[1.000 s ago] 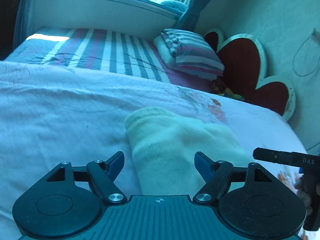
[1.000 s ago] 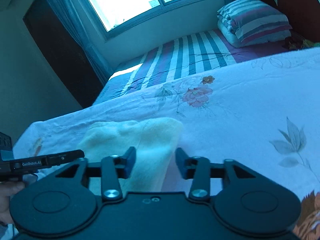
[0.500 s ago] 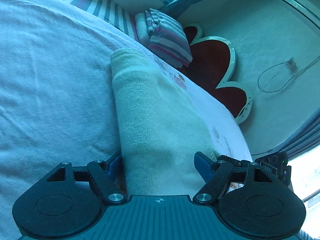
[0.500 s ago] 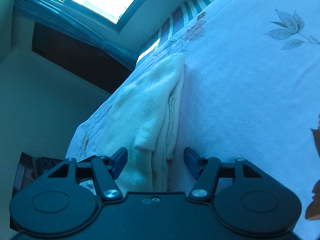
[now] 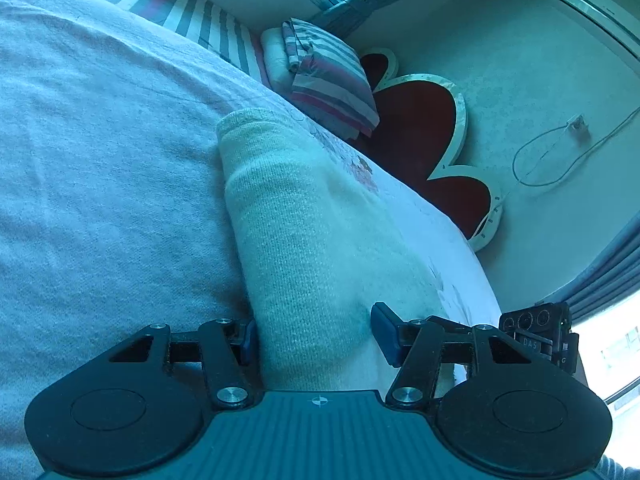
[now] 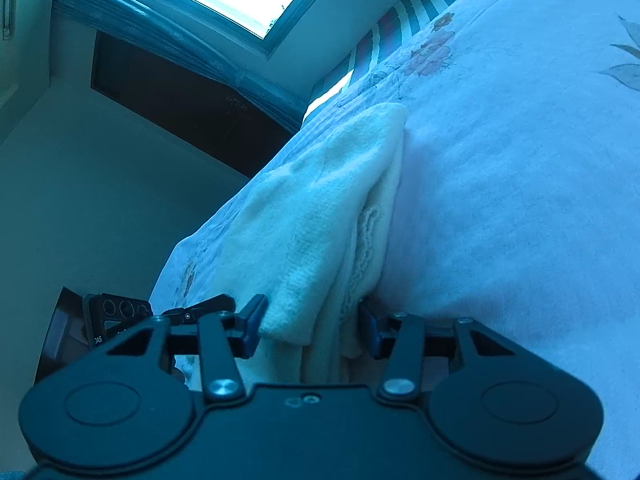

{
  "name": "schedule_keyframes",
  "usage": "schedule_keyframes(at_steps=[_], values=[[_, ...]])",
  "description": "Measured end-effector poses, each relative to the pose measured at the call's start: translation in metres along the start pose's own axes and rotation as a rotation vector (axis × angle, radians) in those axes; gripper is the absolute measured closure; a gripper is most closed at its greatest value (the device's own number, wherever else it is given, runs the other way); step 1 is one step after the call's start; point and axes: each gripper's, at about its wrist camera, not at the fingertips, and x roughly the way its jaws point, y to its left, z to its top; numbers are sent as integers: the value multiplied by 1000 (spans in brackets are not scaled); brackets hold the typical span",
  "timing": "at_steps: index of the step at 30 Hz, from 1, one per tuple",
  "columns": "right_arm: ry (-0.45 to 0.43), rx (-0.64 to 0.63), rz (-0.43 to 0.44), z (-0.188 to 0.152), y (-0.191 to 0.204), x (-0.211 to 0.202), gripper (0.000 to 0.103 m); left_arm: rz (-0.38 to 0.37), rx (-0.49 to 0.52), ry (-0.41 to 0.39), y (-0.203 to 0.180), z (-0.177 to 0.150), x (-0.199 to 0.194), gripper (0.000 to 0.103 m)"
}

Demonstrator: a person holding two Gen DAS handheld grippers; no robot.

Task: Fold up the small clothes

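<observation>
On the pale floral bedspread [image 5: 100, 160] lies a folded cream knit garment [image 5: 304, 232], and its near end runs between the fingers of both tools. The left gripper [image 5: 316, 336] has just been closing: its left pad touches the cloth's edge, the right pad stands just clear of it. The right gripper [image 6: 312, 326], seen from the other side, has also been closing around the garment's layered edge [image 6: 320, 240]; whether its pads press the cloth I cannot tell.

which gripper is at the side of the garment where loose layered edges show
The right gripper: loose layered edges of the cream garment lie between its fingers. The left gripper straddles a smooth fold.
</observation>
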Motion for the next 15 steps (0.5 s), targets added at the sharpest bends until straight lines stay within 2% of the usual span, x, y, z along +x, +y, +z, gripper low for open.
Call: schedule_keyframes(at_steps=[5, 11, 15], values=[[11, -35, 11, 4, 1, 5, 59, 18, 34, -11, -4, 4, 5, 46], [9, -56, 13, 5, 2, 11, 64, 60, 64, -40, -11, 2, 7, 58], [8, -73, -6, 0, 6, 9, 66, 96, 80, -42, -16, 1, 6, 60]])
